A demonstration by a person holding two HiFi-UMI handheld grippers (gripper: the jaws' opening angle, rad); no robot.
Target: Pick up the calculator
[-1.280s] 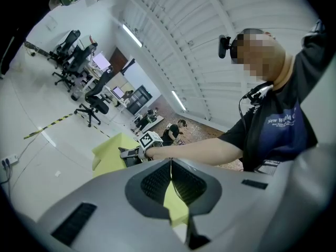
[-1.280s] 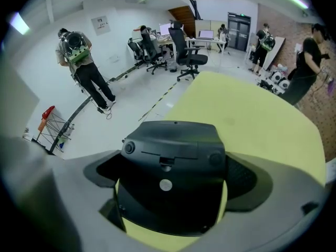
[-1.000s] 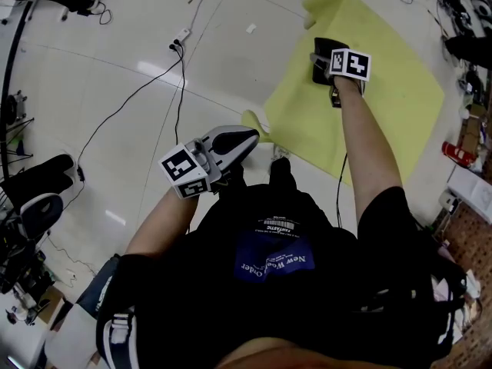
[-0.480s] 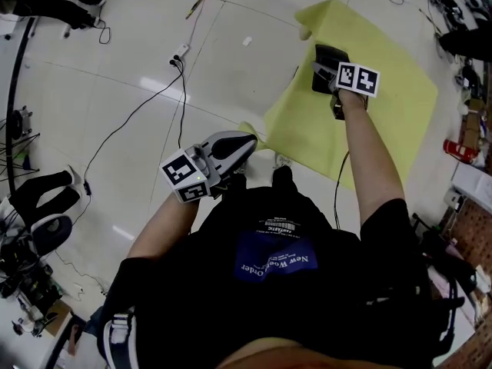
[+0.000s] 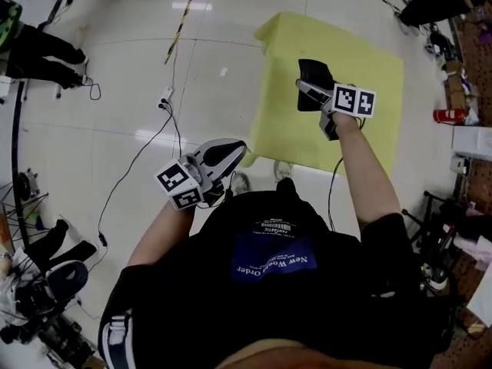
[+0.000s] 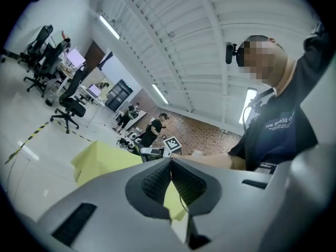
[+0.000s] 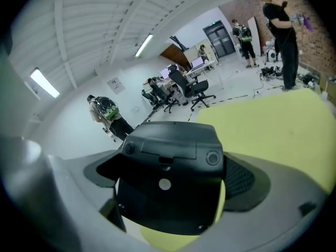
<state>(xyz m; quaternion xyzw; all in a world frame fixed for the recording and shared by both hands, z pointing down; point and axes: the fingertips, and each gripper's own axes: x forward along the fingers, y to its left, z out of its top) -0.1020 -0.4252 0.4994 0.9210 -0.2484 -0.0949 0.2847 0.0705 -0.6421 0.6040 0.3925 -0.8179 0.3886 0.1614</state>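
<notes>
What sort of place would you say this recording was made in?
Probably an open-plan office or lab workshop: office chairs stand on a wide, white tiled floor, cables trail across it, and there is a brick wall at the far end.

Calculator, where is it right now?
In the head view the calculator is at the upper right, clamped in the right gripper over the yellow mat.
</notes>
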